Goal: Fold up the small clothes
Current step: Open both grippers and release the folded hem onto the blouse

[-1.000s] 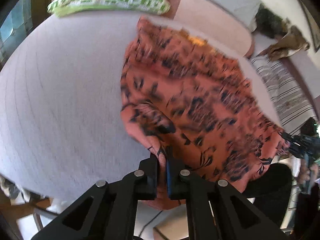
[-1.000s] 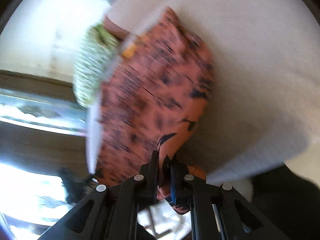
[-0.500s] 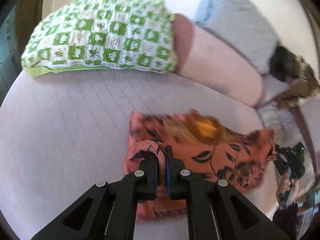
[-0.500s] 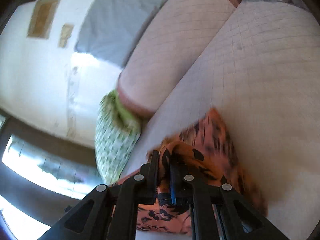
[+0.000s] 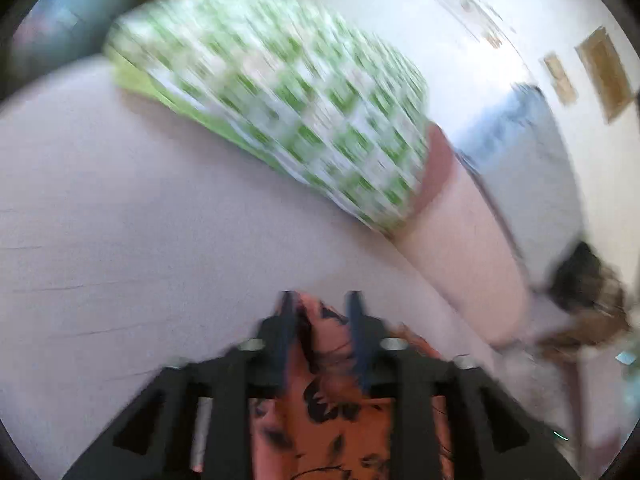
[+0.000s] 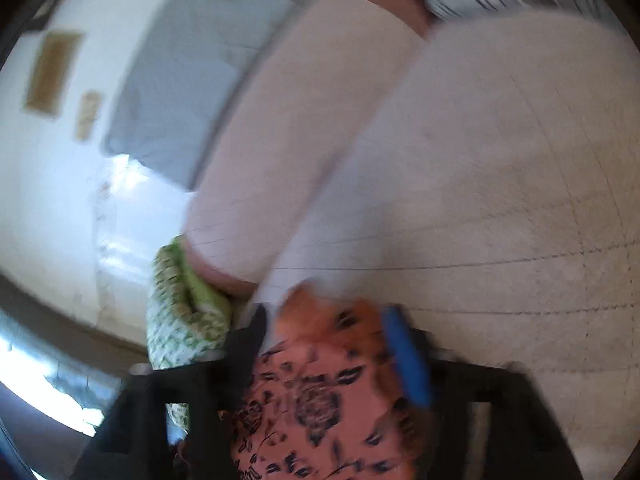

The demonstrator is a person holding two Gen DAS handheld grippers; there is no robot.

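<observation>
Both grippers stand released, jaws just opened: the left gripper (image 5: 320, 300) and right gripper (image 6: 332, 316) each straddle the orange floral garment (image 5: 332, 408), which lies on the pale bed (image 5: 120, 240) short of the green checked pillow (image 5: 280, 100) and pink bolster (image 6: 296, 152).

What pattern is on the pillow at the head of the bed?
Green and white checks on the pillow, clearest in the left wrist view.
</observation>
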